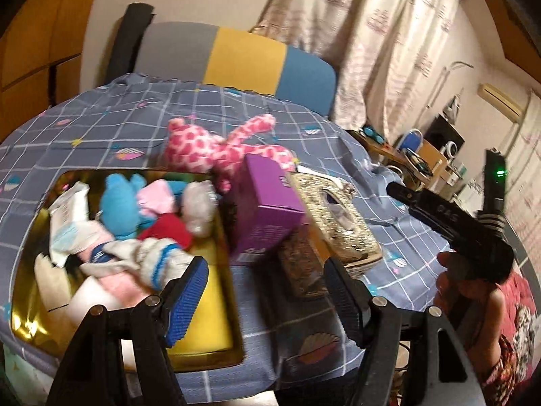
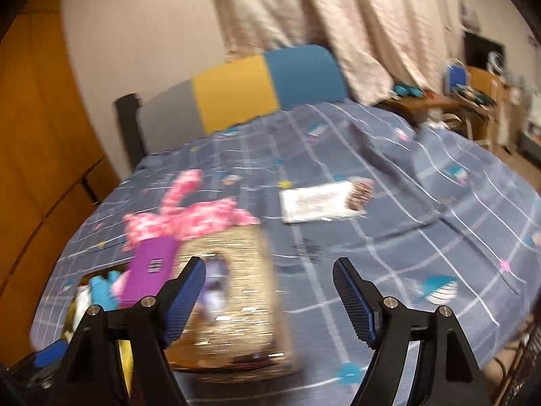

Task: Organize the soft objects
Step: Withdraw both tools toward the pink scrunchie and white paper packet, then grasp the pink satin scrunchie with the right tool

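Both jaws released, empty — left view shows gold tray (image 1: 223,233) contents; right view alone shows white packet (image 2: 321,203).

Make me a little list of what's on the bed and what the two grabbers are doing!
bed cover: blue checked sheet
gold box: holds socks and small soft toys
pink plush toy: on sheet, behind box
purple carton: beside gold box
glittery tissue box: right of carton
left gripper: open, empty
right gripper: open, empty

Soft toys (image 1: 135,203) in gold box (image 1: 20,324)
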`<state>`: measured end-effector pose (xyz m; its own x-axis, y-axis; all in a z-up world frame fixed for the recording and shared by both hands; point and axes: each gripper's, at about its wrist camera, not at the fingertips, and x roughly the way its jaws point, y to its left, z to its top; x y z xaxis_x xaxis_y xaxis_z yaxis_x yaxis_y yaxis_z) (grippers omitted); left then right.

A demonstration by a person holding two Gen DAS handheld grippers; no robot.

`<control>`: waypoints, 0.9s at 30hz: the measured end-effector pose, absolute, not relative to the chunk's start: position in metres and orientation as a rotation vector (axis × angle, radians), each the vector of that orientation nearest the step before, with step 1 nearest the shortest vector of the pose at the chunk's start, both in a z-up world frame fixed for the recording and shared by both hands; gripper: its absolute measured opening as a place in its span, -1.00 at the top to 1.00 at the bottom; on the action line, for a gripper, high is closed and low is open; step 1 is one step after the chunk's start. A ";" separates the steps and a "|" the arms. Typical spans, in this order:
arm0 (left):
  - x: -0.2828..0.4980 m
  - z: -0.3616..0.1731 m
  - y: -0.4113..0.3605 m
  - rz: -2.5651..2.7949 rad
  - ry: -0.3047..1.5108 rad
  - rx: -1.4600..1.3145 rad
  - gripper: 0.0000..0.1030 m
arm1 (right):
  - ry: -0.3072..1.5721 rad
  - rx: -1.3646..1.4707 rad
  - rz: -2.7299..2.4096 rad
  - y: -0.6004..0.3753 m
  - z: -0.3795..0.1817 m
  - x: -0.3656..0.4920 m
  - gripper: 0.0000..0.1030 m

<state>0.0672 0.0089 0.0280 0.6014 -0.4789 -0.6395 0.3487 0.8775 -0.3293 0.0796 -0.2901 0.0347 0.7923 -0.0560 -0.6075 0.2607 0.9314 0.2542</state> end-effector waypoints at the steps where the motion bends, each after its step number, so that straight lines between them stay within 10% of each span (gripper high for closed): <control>1: 0.068 0.029 0.003 -0.493 0.793 -0.169 -0.39 | 0.646 0.349 -0.196 -0.301 0.029 0.080 -0.53; 27: 0.098 0.049 -0.095 -0.665 0.814 -0.059 -0.39 | 0.831 0.499 -0.371 -0.471 -0.065 0.250 -0.53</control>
<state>0.0978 -0.0948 0.0490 0.4967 -0.5705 -0.6541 0.5266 0.7972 -0.2954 0.2499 -0.4711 -0.0653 0.6219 -0.1184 -0.7741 0.4968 0.8238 0.2732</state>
